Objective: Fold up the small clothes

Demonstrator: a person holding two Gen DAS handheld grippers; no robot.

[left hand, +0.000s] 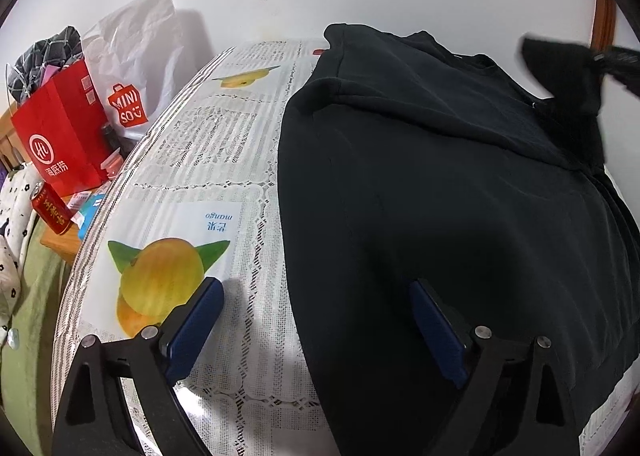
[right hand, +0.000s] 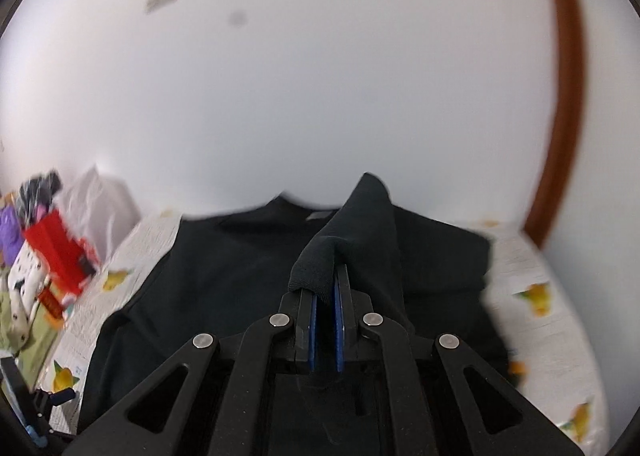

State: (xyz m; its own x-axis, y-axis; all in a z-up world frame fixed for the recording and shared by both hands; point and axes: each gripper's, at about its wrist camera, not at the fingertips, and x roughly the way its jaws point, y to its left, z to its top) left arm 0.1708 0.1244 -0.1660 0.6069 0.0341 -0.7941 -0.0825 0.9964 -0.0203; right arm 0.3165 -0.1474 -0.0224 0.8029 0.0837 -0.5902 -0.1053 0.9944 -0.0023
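While the left tool (left hand: 316, 296) gapes empty, the right tool (right hand: 325, 288) pinches the black garment's (left hand: 440, 196) lifted fold.

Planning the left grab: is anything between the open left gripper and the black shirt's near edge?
Nothing visible. The left gripper is open, straddling the black shirt edge on the tablecloth. The right gripper pinches a fold.

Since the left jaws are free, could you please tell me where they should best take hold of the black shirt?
Probably the shirt's near left edge, lying flat on the tablecloth. The open left gripper already straddles it, so come straight down from above and pinch the edge. The right gripper is shut on a lifted fold on the other side, so this grip would balance it.
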